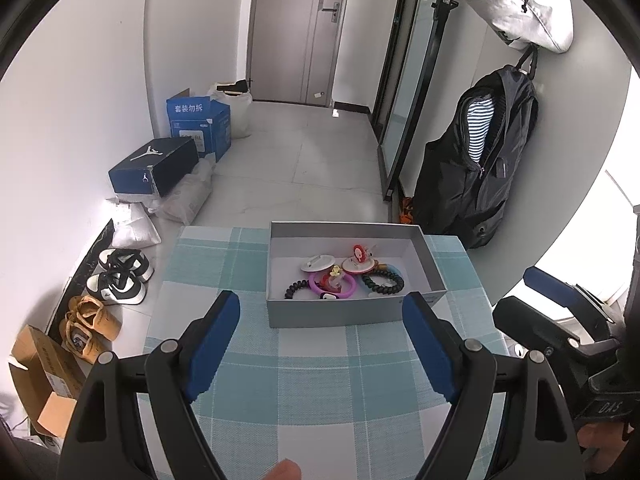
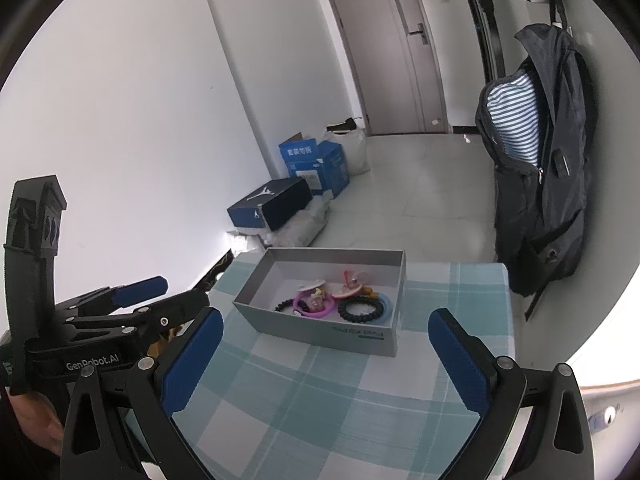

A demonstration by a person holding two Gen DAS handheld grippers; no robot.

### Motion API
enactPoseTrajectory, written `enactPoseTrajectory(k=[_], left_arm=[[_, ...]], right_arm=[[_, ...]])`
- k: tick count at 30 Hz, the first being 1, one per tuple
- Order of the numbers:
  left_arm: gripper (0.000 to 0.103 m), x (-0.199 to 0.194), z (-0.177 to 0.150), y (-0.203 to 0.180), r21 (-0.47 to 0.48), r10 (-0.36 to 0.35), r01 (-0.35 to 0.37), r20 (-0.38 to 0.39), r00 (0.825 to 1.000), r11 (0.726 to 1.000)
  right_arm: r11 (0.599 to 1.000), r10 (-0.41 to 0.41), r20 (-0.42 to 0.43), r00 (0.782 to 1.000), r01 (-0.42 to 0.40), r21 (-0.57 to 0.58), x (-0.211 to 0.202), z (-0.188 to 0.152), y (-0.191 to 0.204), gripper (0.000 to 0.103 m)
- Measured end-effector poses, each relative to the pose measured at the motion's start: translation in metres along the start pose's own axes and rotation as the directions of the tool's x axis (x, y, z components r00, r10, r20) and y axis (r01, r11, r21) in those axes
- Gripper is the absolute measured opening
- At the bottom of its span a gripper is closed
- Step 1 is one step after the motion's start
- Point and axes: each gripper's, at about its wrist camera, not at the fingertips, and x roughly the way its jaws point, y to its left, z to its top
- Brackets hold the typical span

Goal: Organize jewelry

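One grey box, open-topped, stands on the checked tabletop toward its far edge, nearer the far right corner in the left wrist view. Contents, all lying on the box floor and crowded toward its near wall:
- one black spiral hair tie, right of centre, with a blue ring partly under it;
- one purple ring, touching a second black spiral tie at its left;
- two white discs, one carrying a red ornament;
- small pale clips among them, too small to tell apart.

Left gripper: jaws spread wide, holding nothing, hovering above the near half of the tabletop, apart from the box.

Right gripper: jaws likewise wide apart and empty, near the right edge of the tabletop, facing the box's near right corner.

Floor beyond the left edge: shoes, a dark shoebox, a blue carton. A black backpack hangs at the wall.
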Motion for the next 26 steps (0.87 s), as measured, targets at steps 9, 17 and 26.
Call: enactPoseTrajectory(k=[9, 17, 26], left_arm=[[0.08, 0.0006, 0.0005, -0.0025, 0.0, -0.014, 0.014, -0.002, 1.0, 1.0], [0.08, 0.0039, 0.0003, -0.0023, -0.004, -0.017, 0.017, -0.018, 1.0, 1.0], [0.08, 0.005, 0.0005, -0.0017, -0.014, -0.023, 0.023, -0.019, 1.0, 1.0]], right_arm=[[1.0, -0.006, 0.002, 1.0, 0.006, 0.008, -0.0012, 0.0001, -0.0021, 0.103], [1.0, -0.008, 0.002, 1.0, 0.008, 0.009, -0.0017, 0.0005, -0.0025, 0.103], [1.0, -0.013, -0.011, 1.0, 0.014, 0.014, 0.0, 0.0001, -0.0046, 0.103]])
